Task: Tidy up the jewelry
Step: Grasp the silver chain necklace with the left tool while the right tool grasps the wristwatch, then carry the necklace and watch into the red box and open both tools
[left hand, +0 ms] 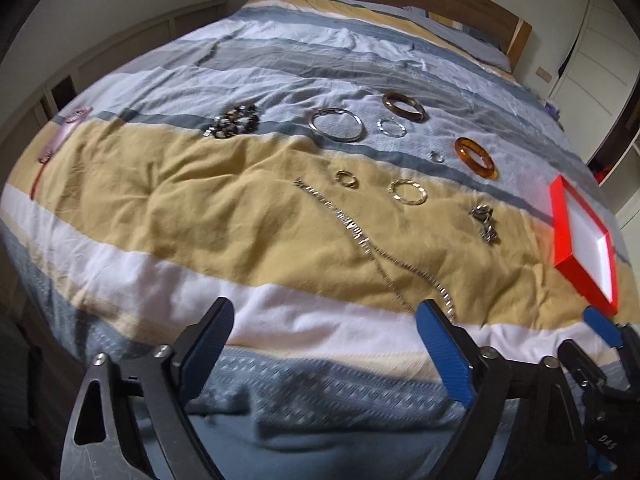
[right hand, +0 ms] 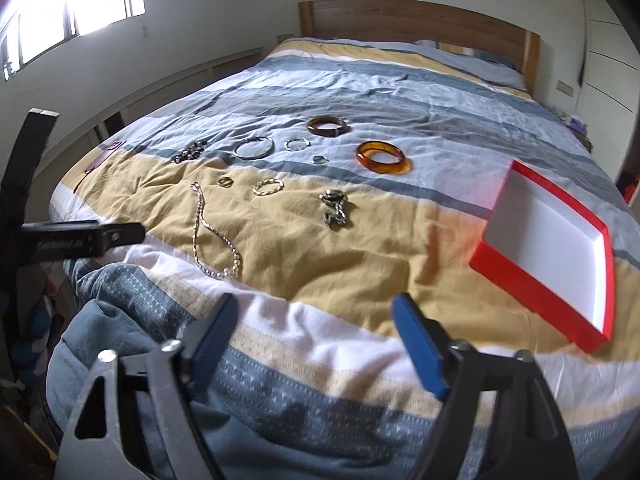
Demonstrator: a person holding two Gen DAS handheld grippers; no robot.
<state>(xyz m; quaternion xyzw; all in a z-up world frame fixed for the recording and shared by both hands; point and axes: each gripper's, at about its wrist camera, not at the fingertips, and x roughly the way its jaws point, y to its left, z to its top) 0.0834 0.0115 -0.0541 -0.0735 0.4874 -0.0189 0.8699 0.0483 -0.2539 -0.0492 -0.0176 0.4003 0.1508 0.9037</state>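
Note:
Jewelry lies spread on a striped bedspread (left hand: 180, 208). A long silver chain necklace (left hand: 360, 236) (right hand: 200, 228) lies nearest. Around it are an amber bangle (left hand: 476, 158) (right hand: 380, 156), a dark brown bangle (left hand: 404, 107) (right hand: 327, 125), a large silver hoop (left hand: 337, 125) (right hand: 254, 148), small rings, a gold twisted ring (left hand: 407, 192) (right hand: 268, 187), a dark bead bracelet (left hand: 236, 120) and a chunky silver chain (left hand: 485, 222) (right hand: 335, 210). An empty red box with white lining (left hand: 582, 240) (right hand: 552, 252) sits at the right. My left gripper (left hand: 326, 348) and right gripper (right hand: 320, 344) are open and empty above the bed's near edge.
A pink item (left hand: 66, 130) lies at the bed's left edge. The wooden headboard (right hand: 420, 28) stands at the far end with a pillow (right hand: 472, 64). The right gripper's blue pad (left hand: 602, 326) shows in the left wrist view. A low wall unit (right hand: 168, 88) runs along the left.

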